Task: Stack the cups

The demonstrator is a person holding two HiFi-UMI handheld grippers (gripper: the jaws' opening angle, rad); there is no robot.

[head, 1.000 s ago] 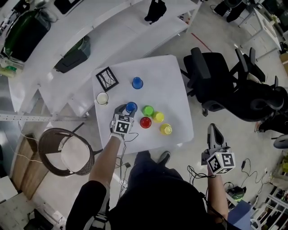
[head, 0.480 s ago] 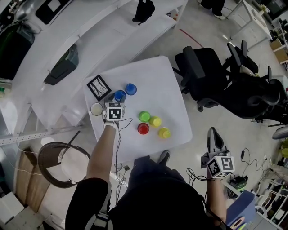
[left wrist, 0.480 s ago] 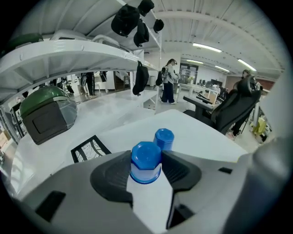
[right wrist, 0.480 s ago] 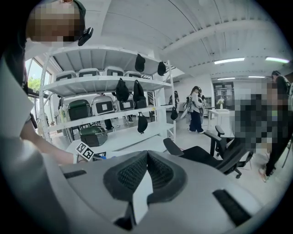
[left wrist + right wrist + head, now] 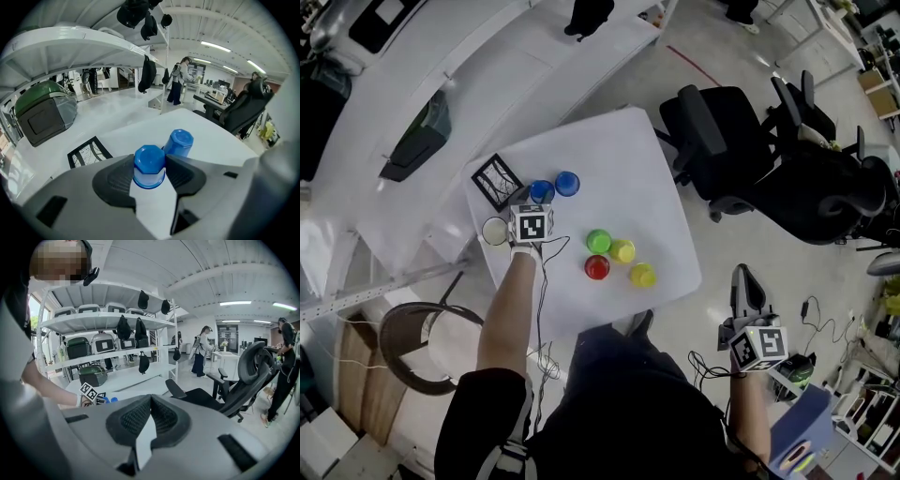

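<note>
six cups share the white table (image 5: 619, 159): two blue cups, two yellow cups (image 5: 622, 250), one green cup (image 5: 598, 242) and one red cup (image 5: 597, 268), none inside another. the left gripper (image 5: 150, 161) clamps one upside-down blue cup (image 5: 149, 169) between its part-spread jaws. the second blue cup (image 5: 179, 142) stands just behind it. the right gripper (image 5: 150, 401), off the table, is closed and empty.

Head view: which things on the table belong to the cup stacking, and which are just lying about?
Part of the job:
- blue cup held in the left gripper
- second blue cup
- green cup
- red cup
- yellow cup
- other yellow cup

Lying about:
- black patterned card
- cream round container
- office chair, off the table
</note>
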